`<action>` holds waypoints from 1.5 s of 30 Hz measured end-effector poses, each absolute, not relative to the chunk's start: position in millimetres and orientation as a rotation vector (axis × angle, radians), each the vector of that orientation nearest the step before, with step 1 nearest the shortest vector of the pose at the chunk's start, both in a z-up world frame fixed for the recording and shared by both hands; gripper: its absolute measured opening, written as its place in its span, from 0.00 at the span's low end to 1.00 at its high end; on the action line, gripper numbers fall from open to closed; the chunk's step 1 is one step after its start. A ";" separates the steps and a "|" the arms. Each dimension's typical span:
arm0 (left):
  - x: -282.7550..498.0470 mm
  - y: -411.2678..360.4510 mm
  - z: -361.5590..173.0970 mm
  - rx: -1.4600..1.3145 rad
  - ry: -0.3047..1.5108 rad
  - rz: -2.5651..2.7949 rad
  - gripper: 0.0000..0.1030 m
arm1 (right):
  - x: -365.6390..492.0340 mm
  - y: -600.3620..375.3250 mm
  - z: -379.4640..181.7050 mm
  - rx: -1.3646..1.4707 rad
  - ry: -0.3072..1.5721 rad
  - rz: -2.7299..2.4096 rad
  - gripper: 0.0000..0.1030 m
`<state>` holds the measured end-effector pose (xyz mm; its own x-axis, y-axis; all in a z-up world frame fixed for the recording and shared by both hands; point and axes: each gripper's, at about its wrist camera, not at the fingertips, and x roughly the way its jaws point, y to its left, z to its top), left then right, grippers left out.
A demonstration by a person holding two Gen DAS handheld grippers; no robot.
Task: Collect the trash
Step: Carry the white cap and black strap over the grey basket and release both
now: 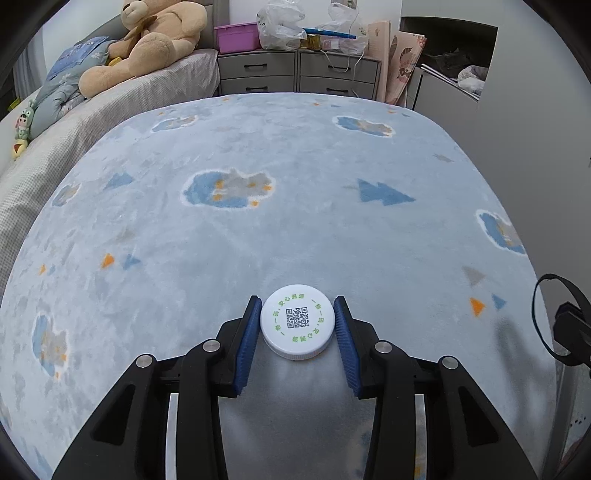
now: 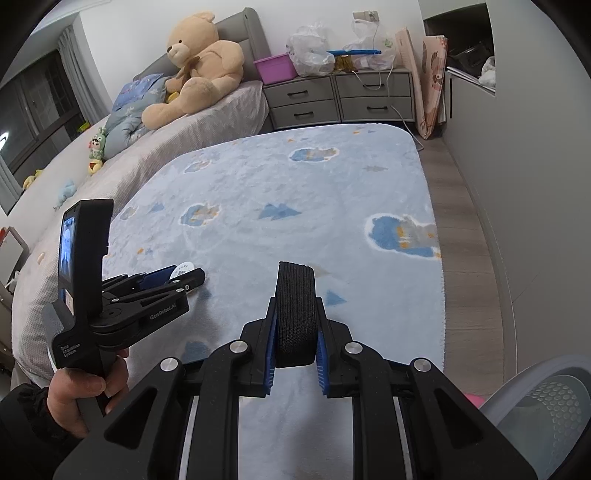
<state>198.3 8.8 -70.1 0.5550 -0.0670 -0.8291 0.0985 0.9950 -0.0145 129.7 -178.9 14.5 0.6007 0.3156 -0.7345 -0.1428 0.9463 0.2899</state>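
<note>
The left tool [image 1: 297, 321] is seen closed around a white screw cap [image 1: 297, 320], its blue pads [image 1: 246, 343] pressed against the cap's two sides; a printed square code and green lettering are shown on the cap's flat top. What lies under the cap is hidden in shadow between the black arms, so whether a bottle or jar hangs below cannot be told. In the right wrist view the same left tool [image 2: 184, 275] is seen from the side, gripped by a person's hand [image 2: 79, 395] in a dark sleeve, with the cap [image 2: 183, 269] just visible at its tip above the rug. The right tool [image 2: 295, 343] is clamped on a black woven strap [image 2: 296, 314], which stands up in a loop between its narrow-set pads. Both tools are held over a pale blue rug [image 1: 295, 229] patterned with clouds and triangles. To the left a bed [image 2: 177, 147] is set, on which a large teddy bear [image 2: 199, 62] is propped. Beyond the rug grey drawer units [image 1: 299, 72] are placed, topped by a pink box [image 1: 237, 36] and plastic bags [image 1: 280, 26]. A grey mesh basket [image 2: 546, 410] is seen at the lower right.
</note>
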 end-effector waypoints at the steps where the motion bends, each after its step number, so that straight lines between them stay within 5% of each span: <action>1: 195.8 7.6 -67.0 0.036 0.969 -0.102 0.38 | 128.8 -179.9 15.6 0.209 0.886 0.267 0.17; 21: 115.6 -47.0 -6.4 0.112 0.805 -0.293 0.38 | 67.2 -230.7 39.9 0.251 0.821 0.150 0.17; 45: 10.2 -169.5 -9.1 0.263 0.793 -0.574 0.38 | -84.3 -333.8 31.9 0.348 0.790 -0.121 0.17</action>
